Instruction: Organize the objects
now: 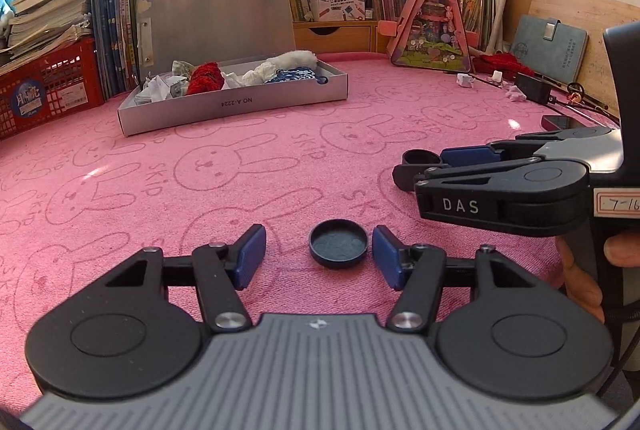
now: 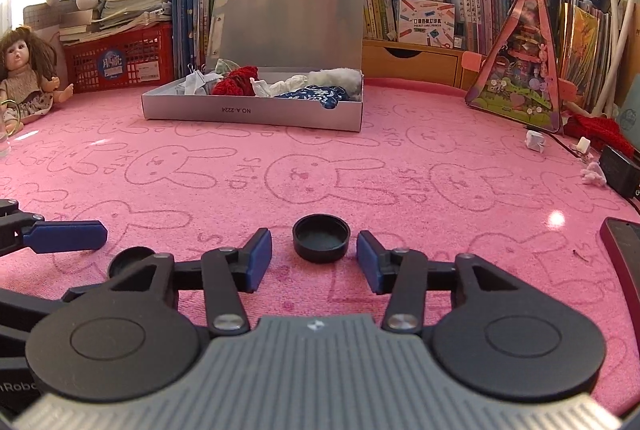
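Two small round black caps lie on the pink rabbit-print cloth [image 1: 240,166]. One shallow cap [image 1: 338,244] lies between the open blue fingertips of my left gripper [image 1: 319,257], nearer the right finger. A taller cap [image 2: 321,237] lies between the open fingertips of my right gripper [image 2: 314,261], touching neither. The right gripper [image 1: 424,166] shows from the side in the left wrist view, with its cap [image 1: 421,157] at its tips. The left gripper's finger [image 2: 64,235] and the shallow cap [image 2: 130,258] show at the left of the right wrist view.
An open grey box [image 2: 252,112] with cloth items stands at the back. Behind are books, plush toys, red baskets [image 1: 44,90] and a pink triangular case [image 2: 520,70]. A doll [image 2: 24,74] sits far left. A black adapter [image 2: 620,170], cables and a phone [image 2: 624,254] lie right.
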